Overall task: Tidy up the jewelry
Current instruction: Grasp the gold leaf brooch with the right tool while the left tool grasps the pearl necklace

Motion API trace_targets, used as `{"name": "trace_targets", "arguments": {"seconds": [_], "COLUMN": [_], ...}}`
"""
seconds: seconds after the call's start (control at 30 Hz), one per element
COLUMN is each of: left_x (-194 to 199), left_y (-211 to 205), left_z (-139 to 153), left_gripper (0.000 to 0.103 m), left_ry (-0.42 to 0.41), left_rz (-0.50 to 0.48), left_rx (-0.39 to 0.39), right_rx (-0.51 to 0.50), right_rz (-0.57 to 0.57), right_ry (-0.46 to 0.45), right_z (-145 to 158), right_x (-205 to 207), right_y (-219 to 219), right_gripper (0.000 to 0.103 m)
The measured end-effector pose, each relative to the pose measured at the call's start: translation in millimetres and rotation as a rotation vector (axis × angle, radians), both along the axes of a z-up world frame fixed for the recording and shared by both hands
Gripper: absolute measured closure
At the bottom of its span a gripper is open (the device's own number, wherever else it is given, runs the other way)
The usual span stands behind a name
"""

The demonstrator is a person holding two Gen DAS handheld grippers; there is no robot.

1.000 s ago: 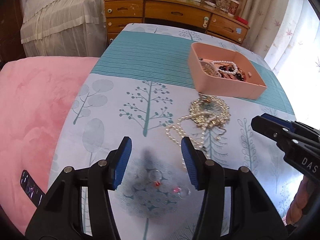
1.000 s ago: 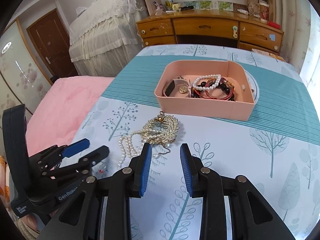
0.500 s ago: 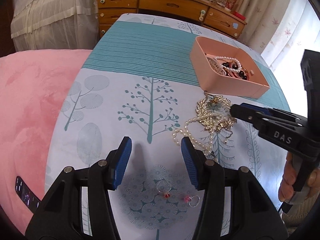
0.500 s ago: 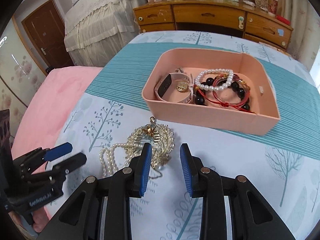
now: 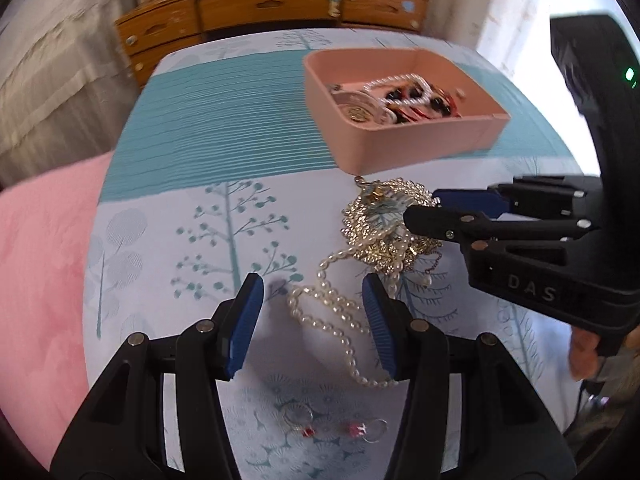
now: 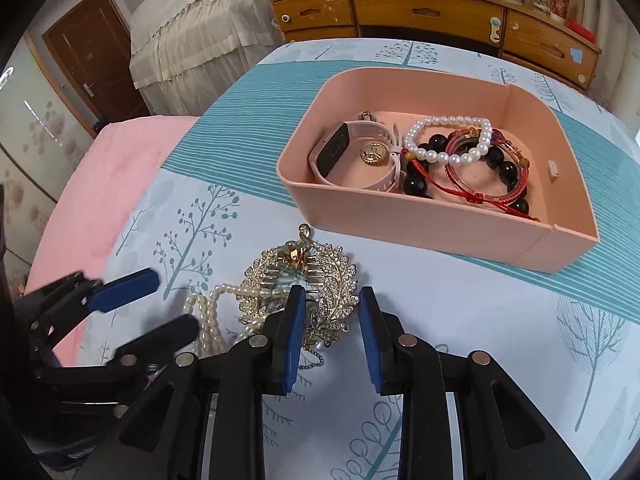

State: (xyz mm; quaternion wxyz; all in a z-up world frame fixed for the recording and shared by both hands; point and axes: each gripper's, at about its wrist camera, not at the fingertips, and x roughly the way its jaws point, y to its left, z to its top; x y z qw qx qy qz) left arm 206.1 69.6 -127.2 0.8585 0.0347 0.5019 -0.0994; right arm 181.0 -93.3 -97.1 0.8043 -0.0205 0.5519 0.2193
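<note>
A gold leaf-shaped hair ornament [image 6: 320, 280] lies on the tree-print cloth, tangled with a pearl necklace [image 5: 332, 320]. My right gripper [image 6: 331, 332] points down over the ornament's near edge. Its jaws are closing, with part of the ornament between them and the right pad still clear of it. My left gripper [image 5: 312, 320] is open and straddles the loops of the pearl necklace without touching them. Two small hoop earrings [image 5: 298, 420] with red beads lie just below the left fingers. The pink box [image 6: 440, 236] holds a watch, a pearl bracelet and bead bracelets.
A pink blanket [image 5: 40, 280] borders the cloth on the left. A wooden dresser [image 6: 420, 12] stands behind the table's far end. The two grippers sit close together over the jewelry pile; the right gripper [image 5: 424, 208] shows in the left wrist view.
My right gripper dropped toward the gold ornament, which now reaches between its jaws. My left gripper shifted right and rolled, bringing the pearl necklace between its fingers; the earrings now lie lower in its view.
</note>
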Motion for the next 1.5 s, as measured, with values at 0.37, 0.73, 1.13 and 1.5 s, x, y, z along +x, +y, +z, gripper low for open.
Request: {"name": "trace_targets", "arguments": {"seconds": [0.37,0.73,1.13,1.5], "left_x": [39.7,52.8,55.9,57.7], "left_y": [-2.4,-20.6,-35.9,-60.7], "left_z": [-11.9,-11.1,-10.3,-9.1], "left_gripper": [0.055,0.082,0.085,0.100], "left_ry": [0.084,0.073,0.138,0.156], "left_rz": [-0.325,-0.574,-0.792,-0.845], "left_rx": [0.031,0.046,0.109,0.192], "right_rx": [0.015,0.042,0.049,0.072], "right_rz": [0.018,-0.007,-0.009,-0.022], "right_ry": [0.004,0.012,0.018,0.034], "right_z": [1.8,2.8,3.6,3.5], "right_x": [-9.9,-10.4,-10.1,-7.1], "right_y": [-7.6,-23.3,-27.1,-33.7], "right_gripper": [0.076,0.076,0.076,0.076]}}
